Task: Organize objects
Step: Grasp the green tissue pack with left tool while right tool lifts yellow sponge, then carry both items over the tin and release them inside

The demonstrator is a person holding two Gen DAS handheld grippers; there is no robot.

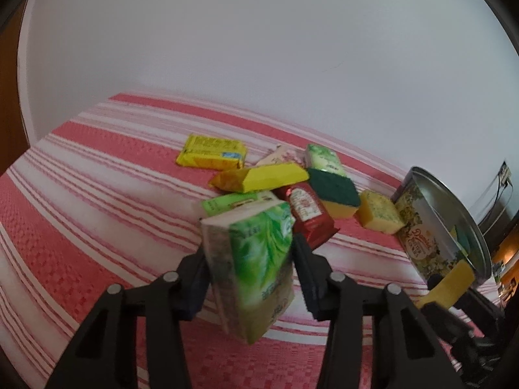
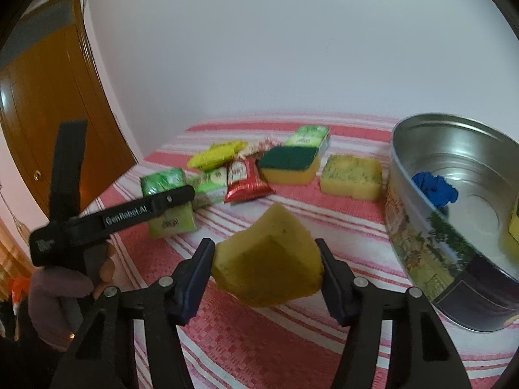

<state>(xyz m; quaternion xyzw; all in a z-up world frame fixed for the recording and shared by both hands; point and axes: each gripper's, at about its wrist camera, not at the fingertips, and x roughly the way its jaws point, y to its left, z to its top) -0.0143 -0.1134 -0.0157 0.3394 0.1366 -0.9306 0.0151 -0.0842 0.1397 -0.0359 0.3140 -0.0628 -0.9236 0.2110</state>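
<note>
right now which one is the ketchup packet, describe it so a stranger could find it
Start at the big metal tin on the right of the striped cloth, then look left past the two sponges lying flat to the pile of packets. The ketchup packet lies at the pile's near edge, beside the green-topped sponge. It is the only red, shiny packet; its neighbours are yellow or green.

I see the tin at the right of the cloth, with a sponge just left of it. Further left a sachet lies among packets. My right gripper holds a sponge before them, my left a pack.
</note>
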